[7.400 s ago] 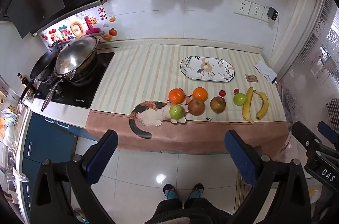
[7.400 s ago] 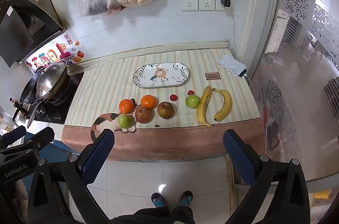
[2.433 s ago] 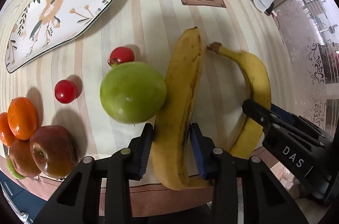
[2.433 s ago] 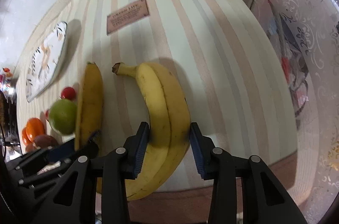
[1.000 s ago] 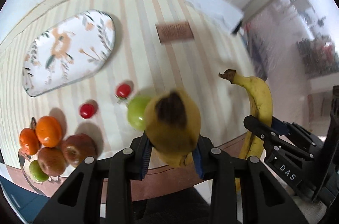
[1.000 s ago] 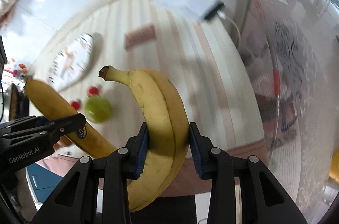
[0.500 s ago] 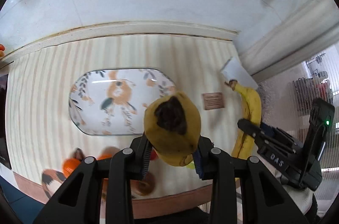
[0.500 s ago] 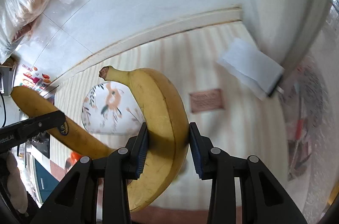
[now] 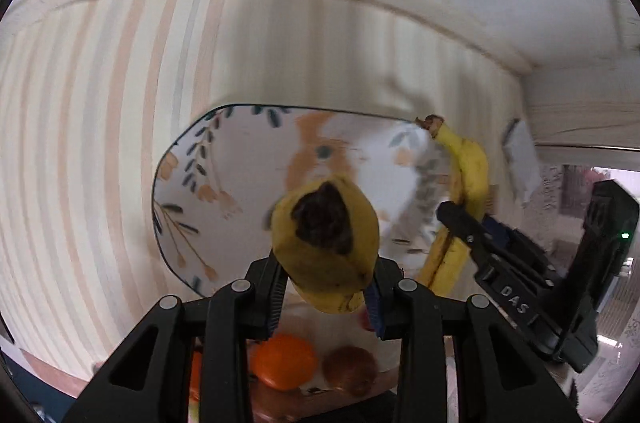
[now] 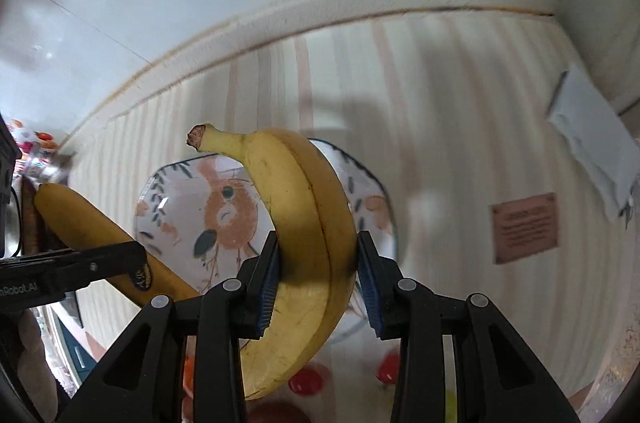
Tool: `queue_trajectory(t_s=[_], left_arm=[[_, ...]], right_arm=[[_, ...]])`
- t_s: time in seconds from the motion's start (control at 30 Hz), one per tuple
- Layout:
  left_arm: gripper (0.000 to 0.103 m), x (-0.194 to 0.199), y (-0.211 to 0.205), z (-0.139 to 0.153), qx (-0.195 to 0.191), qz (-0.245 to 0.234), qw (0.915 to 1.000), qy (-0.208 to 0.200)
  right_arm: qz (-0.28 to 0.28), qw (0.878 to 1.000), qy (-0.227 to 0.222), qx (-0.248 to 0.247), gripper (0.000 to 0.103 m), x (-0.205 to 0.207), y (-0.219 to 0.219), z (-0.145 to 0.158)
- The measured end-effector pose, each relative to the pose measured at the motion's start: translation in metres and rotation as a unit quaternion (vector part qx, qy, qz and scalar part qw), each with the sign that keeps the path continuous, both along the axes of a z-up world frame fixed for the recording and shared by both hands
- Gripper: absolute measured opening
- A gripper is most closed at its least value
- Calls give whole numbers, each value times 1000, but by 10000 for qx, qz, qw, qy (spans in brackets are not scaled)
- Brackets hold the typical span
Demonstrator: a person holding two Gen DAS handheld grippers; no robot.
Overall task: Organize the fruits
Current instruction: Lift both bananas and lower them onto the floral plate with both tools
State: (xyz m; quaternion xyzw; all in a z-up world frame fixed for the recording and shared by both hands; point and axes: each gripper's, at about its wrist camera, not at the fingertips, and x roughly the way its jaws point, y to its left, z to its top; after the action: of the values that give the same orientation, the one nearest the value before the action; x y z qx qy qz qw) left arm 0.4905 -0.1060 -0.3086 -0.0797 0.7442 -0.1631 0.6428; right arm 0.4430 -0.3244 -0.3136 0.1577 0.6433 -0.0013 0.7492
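My left gripper [image 9: 326, 293] is shut on a straight banana [image 9: 325, 243] that points end-on at the camera, held in the air over the oval bird-patterned plate [image 9: 224, 179]. My right gripper [image 10: 318, 281] is shut on a curved banana [image 10: 308, 219], also in the air over the plate [image 10: 172, 219]. Each gripper shows in the other's view: the right one [image 9: 476, 227] at the plate's right end, the left one [image 10: 100, 263] with its banana [image 10: 92, 235] at the plate's left.
An orange [image 9: 285, 361] and a brown apple [image 9: 350, 369] lie on the striped mat near its front edge. Small red tomatoes [image 10: 305, 381] lie in front of the plate. A brown label card [image 10: 524, 227] and a white cloth [image 10: 592, 139] lie right.
Both grippers have carried their bananas forward and down towards the plate, which now looms much larger beneath them. The wall sockets have left the view.
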Motion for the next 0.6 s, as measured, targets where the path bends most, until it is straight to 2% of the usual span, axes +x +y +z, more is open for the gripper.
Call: queue_trajectory(t_s=[0.03,0.13,0.27,0.33,0.5,0.53,0.57,0.6], left_arm=[[31,3,2,-7,69,0,10000,39],[31,12,11,-23,-126,223,9992,314],[32,15,9,-34,-63,237,9992,326],[33,17,5,-38,7,223,9992,324],[38,19,-7,-48,465,30,9987,193],[39,18,-9,-49,563,6,9982,187],[40,18,-9,-50,628,1,9979,173],[40,16,-10,-50,655,8,9977,154]], right_arm=[[-17,9999,95,-36,39,5,4,-8],[-30,9995,287,-105,39,15,13,-25],[-43,9989,441,-170,39,24,22,-38],[-78,9985,477,-277,39,29,27,-43],[-112,9978,562,-323,41,31,32,-46],[-118,9977,586,-323,44,32,33,-47],[-118,9976,601,-328,55,33,34,-46],[-124,9977,582,-332,60,35,35,-45]])
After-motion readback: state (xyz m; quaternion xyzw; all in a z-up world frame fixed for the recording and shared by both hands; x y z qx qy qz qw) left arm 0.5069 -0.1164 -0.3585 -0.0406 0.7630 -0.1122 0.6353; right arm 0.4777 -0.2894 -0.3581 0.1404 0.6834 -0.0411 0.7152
